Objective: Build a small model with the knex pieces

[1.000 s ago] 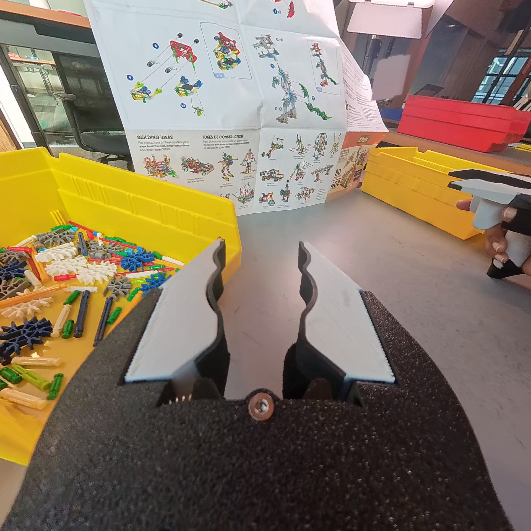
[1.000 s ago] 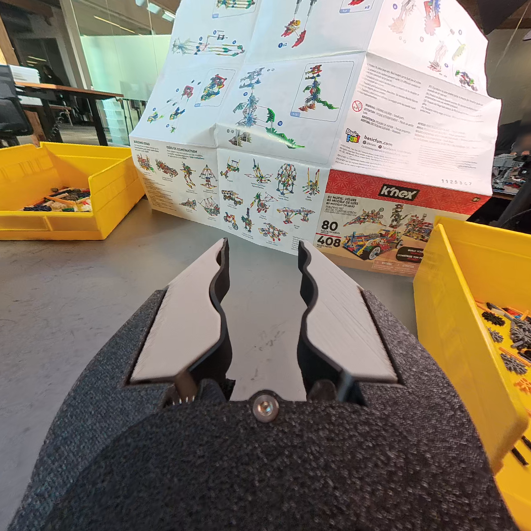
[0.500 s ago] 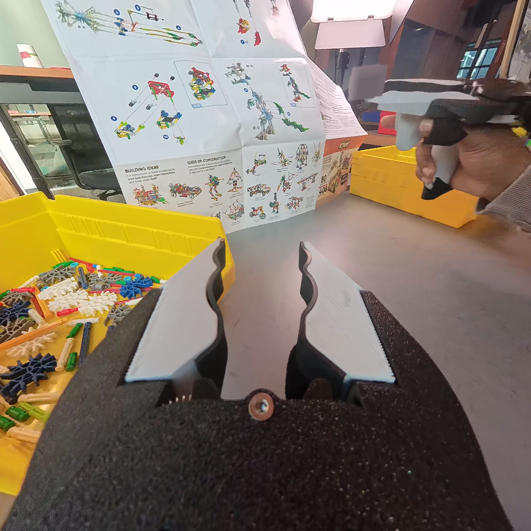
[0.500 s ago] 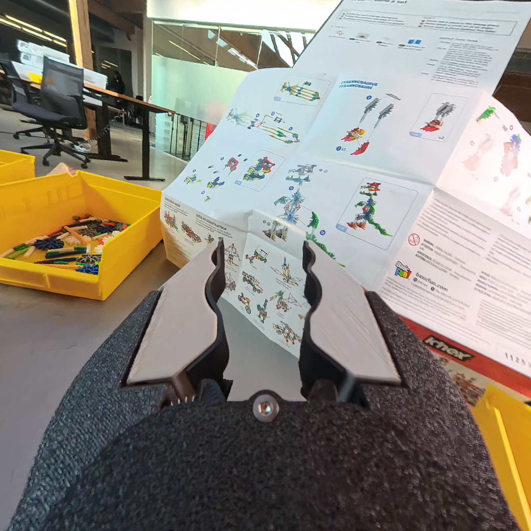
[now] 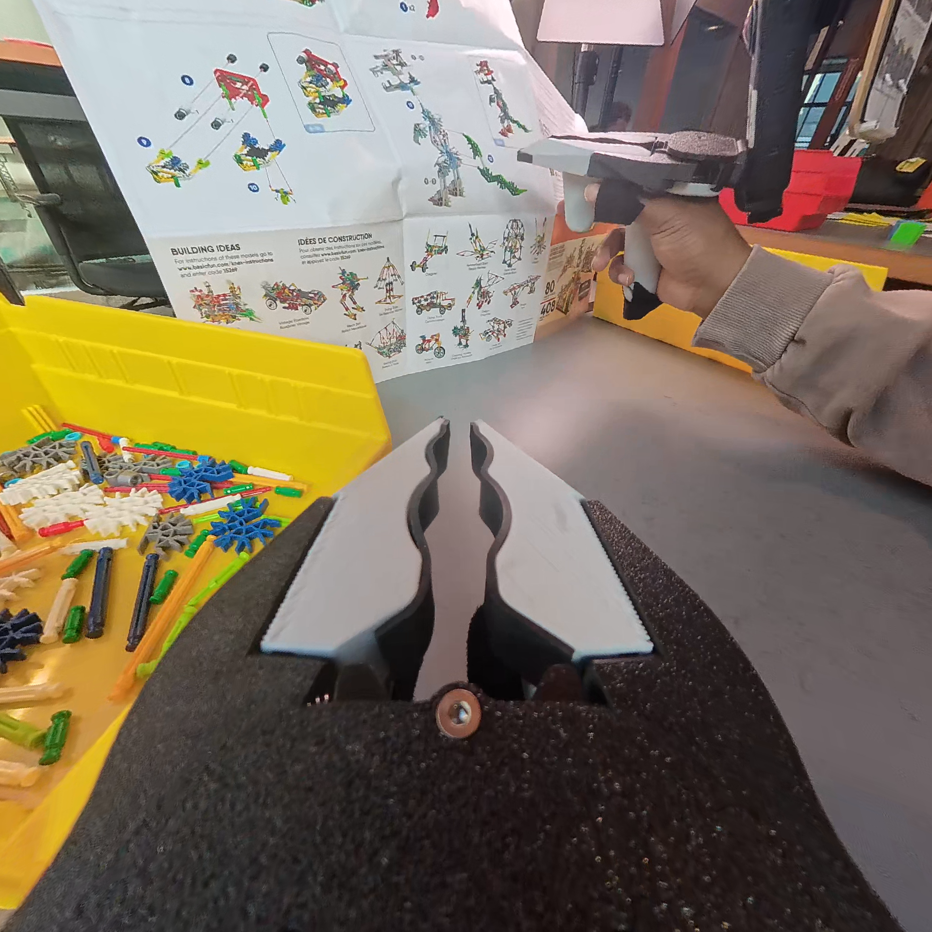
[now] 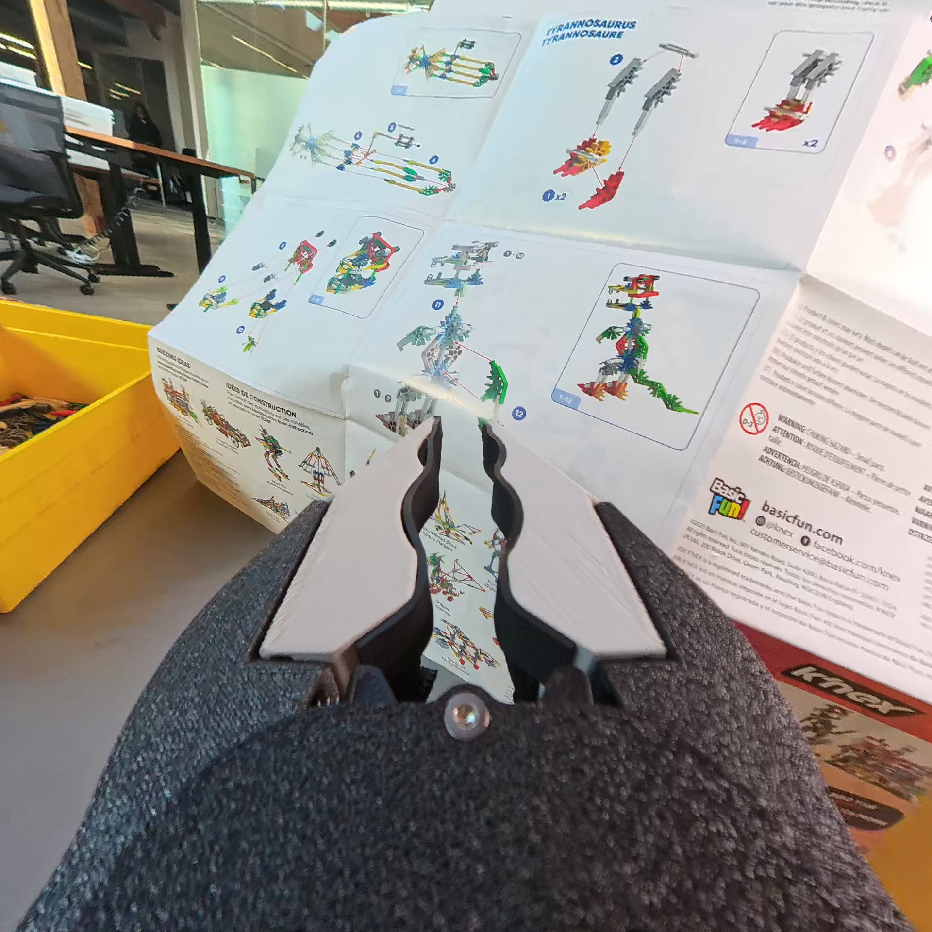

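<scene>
The left gripper [image 5: 459, 428] hangs over the grey table [image 5: 681, 529] with its fingers drawn close together, only a narrow slit left between the tips, and nothing is caught between them. Just to its left stands a yellow bin [image 5: 212, 373], whose near right corner lies beside the left finger; whether they touch cannot be told. Inside the bin lie loose building-toy pieces [image 5: 126, 509]: white, grey and blue snowflake-shaped connectors and rods in green, dark blue, orange, red and cream. Far across the table a large unfolded instruction sheet [image 5: 312, 201] stands upright, leaning back. The right gripper [image 6: 460, 426] is held up in the air in front of this sheet [image 6: 580, 242], its fingers also narrowed to a small gap and empty; the tips are close to the paper, though contact cannot be made out. In the left wrist view this gripper [image 5: 524, 154] shows side-on at the far right, gripped by a hand [image 5: 681, 252] in a beige sleeve [image 5: 832, 363]. Below the sheet on the right is a red and orange toy box [image 6: 857, 746]. A second yellow bin [image 5: 676, 323] sits far right, behind the hand, and red bins [image 5: 792, 196] lie farther back.
</scene>
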`<action>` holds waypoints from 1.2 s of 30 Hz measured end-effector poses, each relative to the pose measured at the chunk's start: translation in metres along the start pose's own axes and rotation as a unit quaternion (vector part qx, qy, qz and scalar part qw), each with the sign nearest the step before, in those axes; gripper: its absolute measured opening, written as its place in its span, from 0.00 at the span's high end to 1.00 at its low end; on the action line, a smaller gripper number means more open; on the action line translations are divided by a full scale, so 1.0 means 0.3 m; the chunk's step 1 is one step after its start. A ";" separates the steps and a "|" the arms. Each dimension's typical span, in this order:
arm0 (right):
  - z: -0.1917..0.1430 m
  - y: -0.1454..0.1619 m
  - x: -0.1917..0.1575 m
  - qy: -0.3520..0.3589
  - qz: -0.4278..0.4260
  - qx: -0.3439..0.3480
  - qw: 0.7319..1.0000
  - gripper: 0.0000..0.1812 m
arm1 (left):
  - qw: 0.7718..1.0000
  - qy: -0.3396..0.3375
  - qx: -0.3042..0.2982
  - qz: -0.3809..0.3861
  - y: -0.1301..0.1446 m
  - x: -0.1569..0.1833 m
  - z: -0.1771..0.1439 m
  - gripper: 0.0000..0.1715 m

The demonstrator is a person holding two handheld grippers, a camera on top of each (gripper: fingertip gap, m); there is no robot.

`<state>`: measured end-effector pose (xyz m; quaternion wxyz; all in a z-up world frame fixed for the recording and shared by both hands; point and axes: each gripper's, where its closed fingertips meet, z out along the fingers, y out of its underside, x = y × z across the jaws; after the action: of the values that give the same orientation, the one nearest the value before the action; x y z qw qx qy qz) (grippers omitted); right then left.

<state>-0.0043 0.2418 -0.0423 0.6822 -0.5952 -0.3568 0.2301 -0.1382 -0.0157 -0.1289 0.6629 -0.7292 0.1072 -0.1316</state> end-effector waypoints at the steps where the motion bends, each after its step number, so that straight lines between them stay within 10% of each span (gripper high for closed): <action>1: 0.001 0.014 0.005 0.000 -0.003 -0.002 1.000 0.93 | 1.000 -0.002 0.000 0.000 0.000 -0.004 0.000 0.96; 36: -0.037 -0.013 -0.009 -0.013 0.014 0.021 1.000 0.93 | 0.999 -0.020 -0.003 -0.030 0.017 -0.034 0.004 0.93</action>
<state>0.0019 0.2318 -0.0395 0.6867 -0.5826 -0.3522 0.2548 -0.1473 -0.0117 -0.1346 0.6583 -0.7366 0.0726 -0.1368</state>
